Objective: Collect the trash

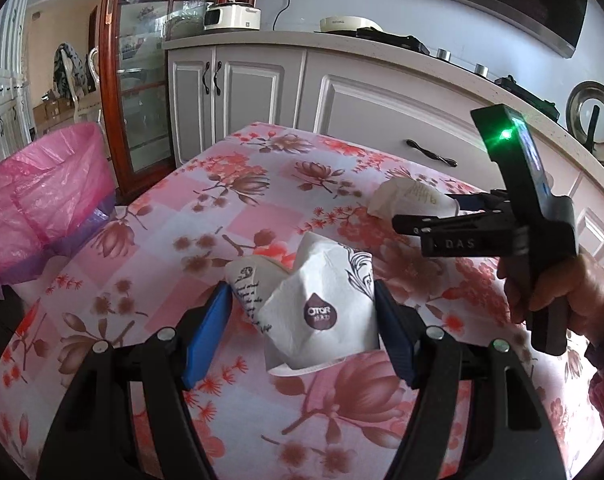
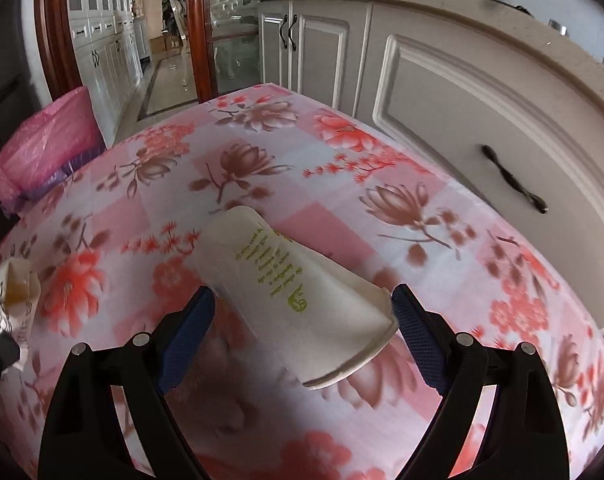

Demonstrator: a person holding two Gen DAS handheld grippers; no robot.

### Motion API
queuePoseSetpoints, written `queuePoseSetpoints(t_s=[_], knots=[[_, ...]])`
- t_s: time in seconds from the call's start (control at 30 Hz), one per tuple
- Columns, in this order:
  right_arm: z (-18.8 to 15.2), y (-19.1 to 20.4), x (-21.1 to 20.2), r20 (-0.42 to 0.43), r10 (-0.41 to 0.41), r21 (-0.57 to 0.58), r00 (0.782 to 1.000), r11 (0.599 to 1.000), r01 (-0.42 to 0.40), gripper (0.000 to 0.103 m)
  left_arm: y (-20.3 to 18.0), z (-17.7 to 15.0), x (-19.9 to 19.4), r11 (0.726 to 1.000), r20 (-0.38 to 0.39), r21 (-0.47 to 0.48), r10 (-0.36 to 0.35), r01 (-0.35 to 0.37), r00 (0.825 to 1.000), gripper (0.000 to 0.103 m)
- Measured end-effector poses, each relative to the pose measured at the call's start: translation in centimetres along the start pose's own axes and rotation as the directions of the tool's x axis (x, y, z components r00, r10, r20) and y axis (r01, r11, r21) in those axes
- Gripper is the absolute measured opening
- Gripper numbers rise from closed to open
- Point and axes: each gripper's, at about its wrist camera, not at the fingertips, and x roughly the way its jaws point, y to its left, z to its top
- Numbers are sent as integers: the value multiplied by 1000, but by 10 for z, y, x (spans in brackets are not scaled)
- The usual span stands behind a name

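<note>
Floral tablecloth [image 2: 262,152] beside white cabinets [image 2: 462,92]

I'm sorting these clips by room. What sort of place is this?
Most likely a home kitchen or dining area: a table with a floral tablecloth stands by white cabinets under a countertop that carries a small appliance, and a bin lined with a pink bag stands beside the table.
</note>
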Motion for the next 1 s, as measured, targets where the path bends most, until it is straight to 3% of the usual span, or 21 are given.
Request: queuePoseSetpoints(t_s=[0.13, 0.33, 0.63, 0.87, 0.93, 1.0], knots=[[3, 5, 6, -9, 7, -4, 1000, 1000, -7, 73, 7, 1, 2, 1000, -7, -19, 7, -7, 1000, 68], [-2, 19, -10, -28, 73, 4, 997, 997, -73, 77, 14, -1, 1, 999, -8, -32, 15, -16, 1000, 68], [2, 30, -1, -41, 22, -37, 999, 999, -24, 82, 19, -3, -6, 999, -9, -50, 3, -4, 1000, 68], [-14, 44, -18, -15, 8, -42, 1000, 999, -9, 71, 32, -6, -21, 998, 2, -57, 36, -36, 999, 68], [-22, 47, -30, -3, 2, -17, 1000, 1000, -2, 61, 33, -8, -26, 998, 6, -52, 42, -42, 999, 68], [-32, 50, -43, 6, 2, 25, 1000, 1000, -2, 58, 33, -10, -31, 998, 10, -50, 44, -44, 999, 68]])
